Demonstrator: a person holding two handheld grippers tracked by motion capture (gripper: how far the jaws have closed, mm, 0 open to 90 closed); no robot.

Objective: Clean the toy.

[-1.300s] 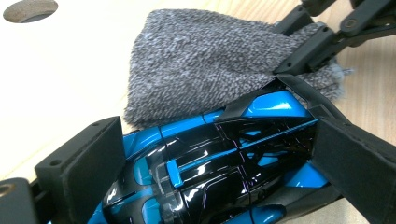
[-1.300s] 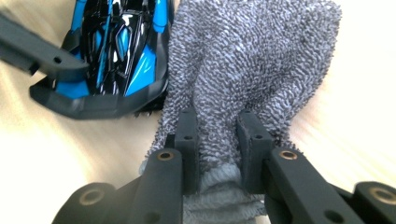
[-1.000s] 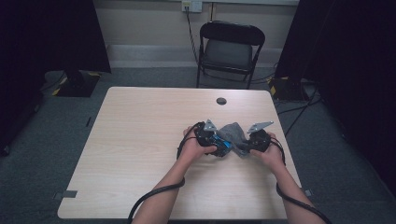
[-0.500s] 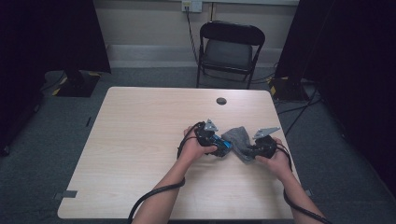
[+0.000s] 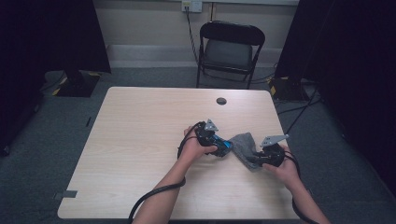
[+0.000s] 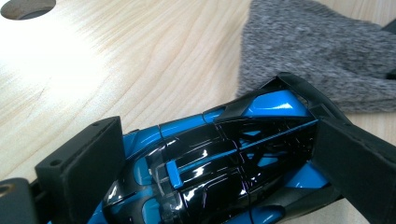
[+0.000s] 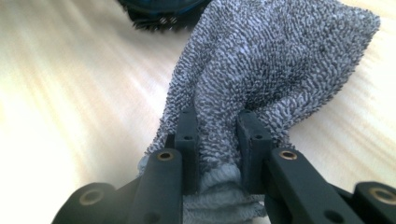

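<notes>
A glossy blue and black toy car [image 6: 219, 154] lies between the two jaws of my left gripper [image 5: 223, 148], which is shut on its sides just above the table; the car [image 5: 221, 145] points toward a grey knitted cloth [image 5: 243, 144]. The cloth [image 6: 322, 51] lies bunched on the wood just beyond the car's nose. My right gripper [image 7: 217, 123] pinches a fold of the grey cloth [image 7: 280, 51] between its pads, near the table's right edge [image 5: 254, 161]. The car's dark underside [image 7: 159, 11] peeks in at the top of the right gripper view.
A light wooden table [image 5: 140, 140] carries a round cable hole [image 5: 221, 101] at its far middle. A black folding chair [image 5: 229, 46] stands behind the table. Cables trail from both grippers off the near edge.
My right gripper has dragged the grey cloth to the right, off the car and away from the left gripper. The left gripper and the car have stayed in place.
</notes>
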